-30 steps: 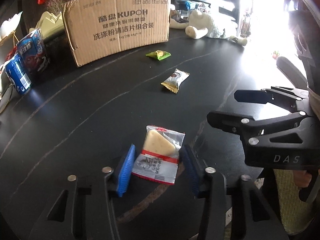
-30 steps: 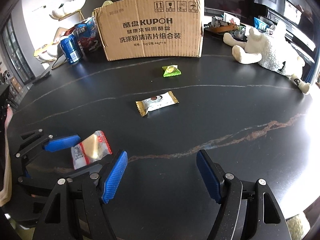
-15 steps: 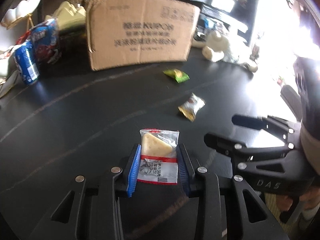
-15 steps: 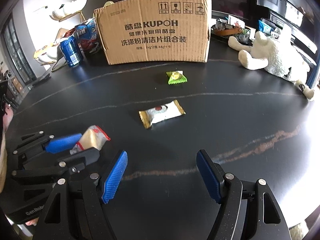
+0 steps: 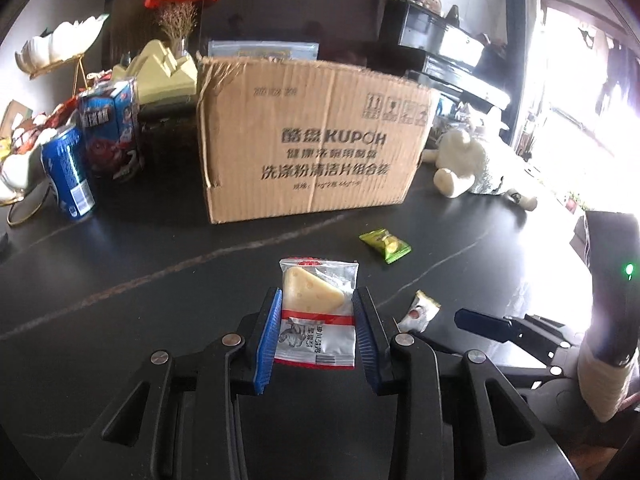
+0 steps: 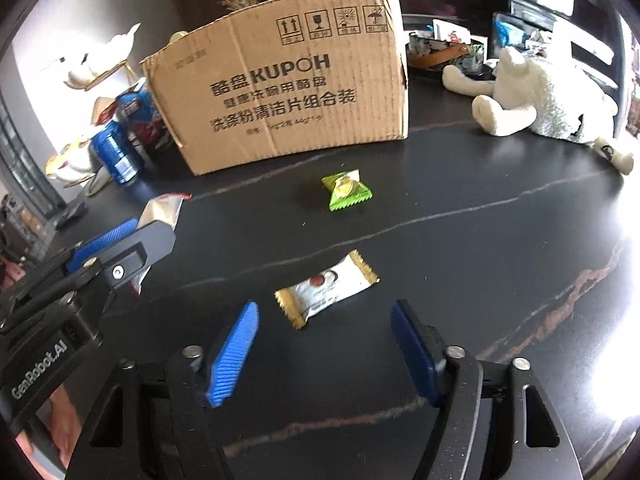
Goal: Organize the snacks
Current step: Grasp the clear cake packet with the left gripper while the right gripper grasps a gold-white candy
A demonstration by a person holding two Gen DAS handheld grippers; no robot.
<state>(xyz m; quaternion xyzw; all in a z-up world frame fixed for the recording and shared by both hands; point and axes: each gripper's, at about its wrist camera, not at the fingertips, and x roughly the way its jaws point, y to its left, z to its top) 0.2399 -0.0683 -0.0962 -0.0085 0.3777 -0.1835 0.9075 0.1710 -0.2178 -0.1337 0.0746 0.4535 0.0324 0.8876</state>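
My left gripper (image 5: 316,312) is shut on a clear cheese-wedge snack packet (image 5: 318,312) and holds it above the black table, facing the cardboard box (image 5: 312,136). The same packet shows in the right wrist view (image 6: 162,210), held by the left gripper (image 6: 132,236). My right gripper (image 6: 324,344) is open and empty, just short of a white and gold candy packet (image 6: 326,288). A green candy packet (image 6: 347,191) lies farther on, in front of the box (image 6: 280,92). Both candies show in the left wrist view, green (image 5: 385,245) and white (image 5: 418,312).
A blue can (image 5: 68,172) and snack cartons (image 5: 112,132) stand left of the box. A white plush toy (image 6: 536,96) lies at the right back. The black table (image 6: 480,240) has a veined top. The right gripper (image 5: 504,326) shows low right in the left wrist view.
My left gripper closed on the cheese packet, lifted it and moved toward the box. My right gripper moved forward to the white and gold candy.
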